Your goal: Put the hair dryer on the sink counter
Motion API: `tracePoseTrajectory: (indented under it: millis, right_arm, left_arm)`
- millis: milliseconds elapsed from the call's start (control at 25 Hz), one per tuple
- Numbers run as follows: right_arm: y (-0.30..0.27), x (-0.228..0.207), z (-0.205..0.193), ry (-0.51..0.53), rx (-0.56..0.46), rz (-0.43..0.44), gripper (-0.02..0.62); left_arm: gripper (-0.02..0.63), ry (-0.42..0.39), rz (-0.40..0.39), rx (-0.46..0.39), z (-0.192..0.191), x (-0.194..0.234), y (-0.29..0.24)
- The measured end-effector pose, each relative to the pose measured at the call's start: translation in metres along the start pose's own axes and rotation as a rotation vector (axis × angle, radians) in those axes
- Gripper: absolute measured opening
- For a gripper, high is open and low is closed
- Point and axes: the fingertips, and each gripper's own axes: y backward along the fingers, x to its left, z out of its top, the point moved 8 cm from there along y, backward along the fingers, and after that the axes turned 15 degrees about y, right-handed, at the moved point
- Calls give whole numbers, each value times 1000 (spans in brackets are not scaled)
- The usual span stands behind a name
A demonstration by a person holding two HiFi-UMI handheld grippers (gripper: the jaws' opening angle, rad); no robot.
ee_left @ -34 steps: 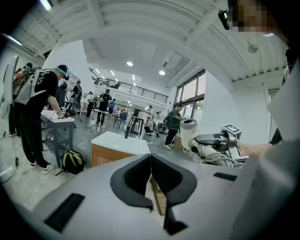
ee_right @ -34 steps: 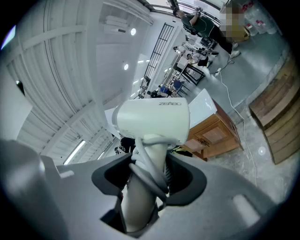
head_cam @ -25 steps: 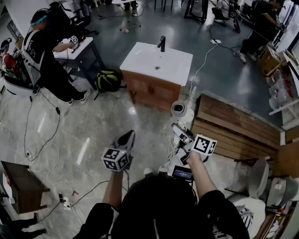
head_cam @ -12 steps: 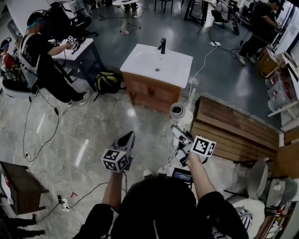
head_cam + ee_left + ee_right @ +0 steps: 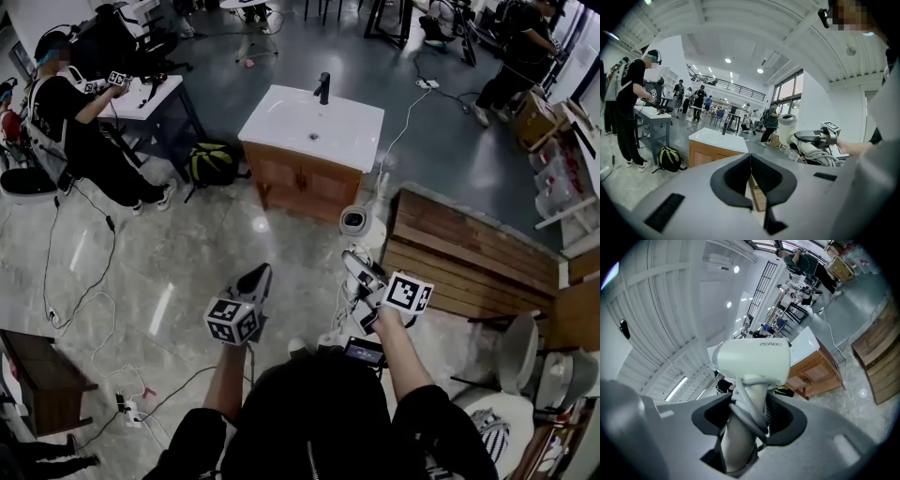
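The white hair dryer (image 5: 356, 222) hangs in the air in front of me, its handle wrapped in its grey cord. My right gripper (image 5: 364, 274) is shut on that handle; in the right gripper view the dryer (image 5: 752, 362) stands up out of the gripper (image 5: 749, 416). My left gripper (image 5: 253, 281) hovers beside it with nothing in it, and in its own view the left gripper (image 5: 750, 157) has its pads closed together. The sink counter (image 5: 281, 122) is a white top on a wooden cabinet, some way ahead on the floor, with a black faucet (image 5: 323, 87) at its back.
A green-and-black backpack (image 5: 211, 161) lies left of the cabinet. A wooden slatted platform (image 5: 469, 253) stands to the right. A person works at a white table (image 5: 150, 94) at the far left. Cables trail over the floor (image 5: 84, 300), and a small brown table (image 5: 37, 366) sits near left.
Both grippers keep their places and the dryer stays in the right one. The person at the far-left table has shifted a little to the left.
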Motion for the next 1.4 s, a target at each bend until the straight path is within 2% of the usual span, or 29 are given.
tracePoseTrajectory:
  millis: [160, 560, 680, 1040, 1400]
  right_arm:
    - [3, -1, -1, 10, 8, -36, 209]
    - [-5, 6, -3, 21, -16, 7, 209]
    - [-4, 5, -3, 29, -7, -33, 209]
    - [-3, 13, -8, 4, -36, -19, 209]
    - [-1, 12, -10, 27, -25, -76, 209]
  left_arm:
    - [12, -3, -8, 1, 1, 1, -1]
    - [11, -6, -22, -7, 0, 10, 3]
    - [12, -9, -26, -12, 1, 13, 5]
    - [12, -9, -35, -13, 3, 18, 13]
    - [12, 1, -66, 2, 0, 23, 4]
